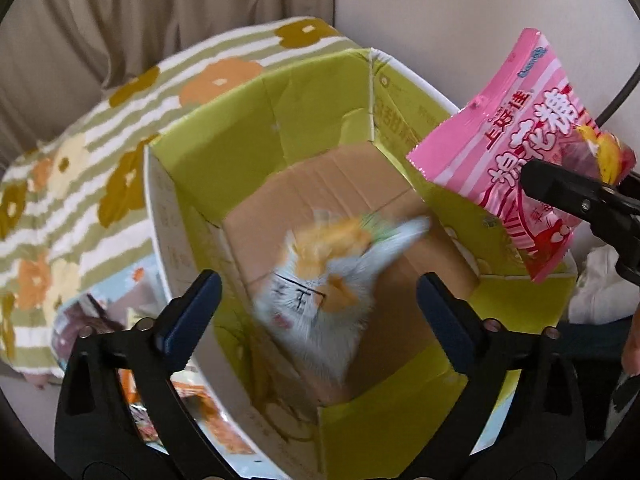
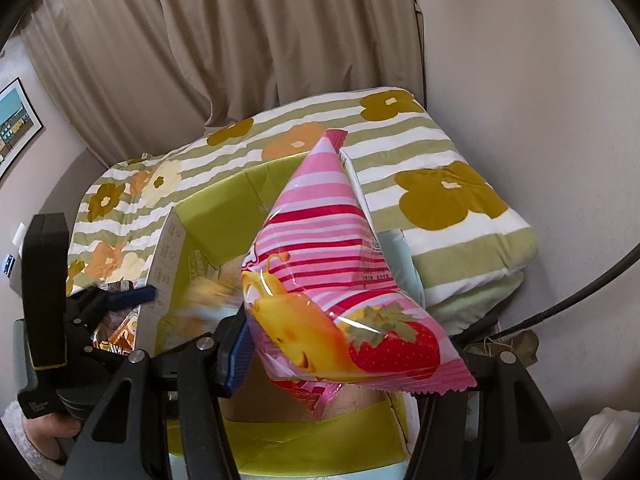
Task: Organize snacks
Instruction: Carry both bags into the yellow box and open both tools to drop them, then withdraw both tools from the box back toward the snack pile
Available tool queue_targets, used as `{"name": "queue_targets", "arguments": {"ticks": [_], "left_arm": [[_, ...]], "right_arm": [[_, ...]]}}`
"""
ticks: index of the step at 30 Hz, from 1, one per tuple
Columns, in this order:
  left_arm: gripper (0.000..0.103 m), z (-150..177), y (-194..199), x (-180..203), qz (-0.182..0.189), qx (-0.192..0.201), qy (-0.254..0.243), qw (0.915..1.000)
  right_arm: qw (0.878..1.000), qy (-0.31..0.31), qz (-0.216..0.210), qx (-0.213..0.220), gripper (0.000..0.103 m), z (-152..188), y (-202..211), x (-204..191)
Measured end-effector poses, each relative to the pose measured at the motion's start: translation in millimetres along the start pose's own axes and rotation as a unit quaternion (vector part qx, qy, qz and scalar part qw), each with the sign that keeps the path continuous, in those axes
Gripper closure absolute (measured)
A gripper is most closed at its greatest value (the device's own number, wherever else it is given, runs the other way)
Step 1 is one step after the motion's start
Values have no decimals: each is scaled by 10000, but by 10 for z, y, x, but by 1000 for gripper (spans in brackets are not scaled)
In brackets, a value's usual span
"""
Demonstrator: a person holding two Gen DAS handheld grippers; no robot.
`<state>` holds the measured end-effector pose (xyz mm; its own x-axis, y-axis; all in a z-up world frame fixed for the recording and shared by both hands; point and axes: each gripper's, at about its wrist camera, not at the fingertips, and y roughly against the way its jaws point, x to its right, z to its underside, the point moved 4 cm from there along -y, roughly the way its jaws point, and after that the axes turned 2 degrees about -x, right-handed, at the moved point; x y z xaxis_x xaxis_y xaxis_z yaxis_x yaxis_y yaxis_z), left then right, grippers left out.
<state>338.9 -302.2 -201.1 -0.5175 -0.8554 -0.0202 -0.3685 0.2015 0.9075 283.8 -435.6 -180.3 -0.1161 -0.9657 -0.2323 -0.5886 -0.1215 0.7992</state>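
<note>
Right tool clamped on pink marshmallow bag over box, left tool spread and empty; light, puffy, slick film, so grip the crimped seam

beige curtain, floral striped blanket, framed picture, pale wall

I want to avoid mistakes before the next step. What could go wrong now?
1. The pink bag, held by the right gripper over the box rim, may catch on a flap and fall outside.
2. The blurred white-orange bag under the open left gripper may land upright and take up room.
</note>
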Motion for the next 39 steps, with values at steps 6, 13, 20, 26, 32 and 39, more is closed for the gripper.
{"name": "queue_targets", "arguments": {"ticks": [6,13,20,26,32,39], "left_arm": [[5,184,134,-116,-97,-86,40,9999],[5,397,291,-213,-124,11,226,9997],[5,460,375,-276,-159,81,359,9992],[5,578,511,-328,-168,199,503,9984],[5,646,667,-360,-186,390,740,9963],[5,704,995,-420,-280,601,1109,9916]], "right_arm": [[10000,-27,-47,-37,48,47,-13,-32],[9995,-108,-125,-265,48,124,-124,-72],[9980,-518,-355,-38,4,172,-114,-43],[9984,-243,-226,458,0,166,149,-45],[9983,-65,-342,457,0,159,249,-80],[9977,231,-447,456,0,87,419,-155]]}}
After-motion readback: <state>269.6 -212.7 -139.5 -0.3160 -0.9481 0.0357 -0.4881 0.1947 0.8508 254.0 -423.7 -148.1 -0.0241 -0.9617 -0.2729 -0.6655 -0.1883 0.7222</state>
